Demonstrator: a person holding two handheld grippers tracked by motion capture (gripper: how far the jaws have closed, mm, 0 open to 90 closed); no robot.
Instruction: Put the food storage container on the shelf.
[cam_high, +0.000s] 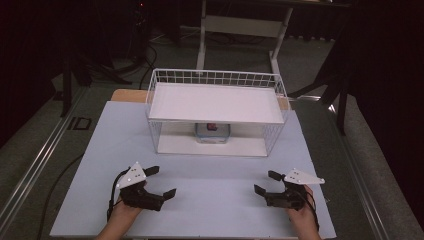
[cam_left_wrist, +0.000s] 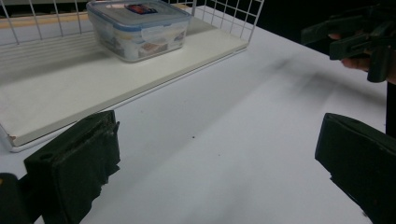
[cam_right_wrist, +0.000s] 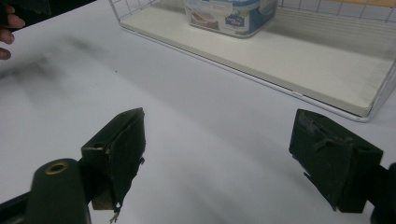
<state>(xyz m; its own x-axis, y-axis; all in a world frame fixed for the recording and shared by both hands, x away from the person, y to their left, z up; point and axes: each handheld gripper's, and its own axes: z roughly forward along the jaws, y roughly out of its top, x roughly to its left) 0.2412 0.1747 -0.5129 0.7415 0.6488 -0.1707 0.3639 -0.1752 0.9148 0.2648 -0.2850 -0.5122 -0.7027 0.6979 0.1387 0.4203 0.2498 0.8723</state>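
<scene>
Spread jaws nearest, clear lidded plastic container (cam_left_wrist: 138, 29), blue-trimmed, red label

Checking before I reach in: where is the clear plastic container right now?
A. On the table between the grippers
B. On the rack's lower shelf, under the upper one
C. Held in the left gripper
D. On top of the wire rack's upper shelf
B: the container sits on the lower board of the wire rack, beneath the upper shelf, while both grippers are open and apart from it.
</scene>
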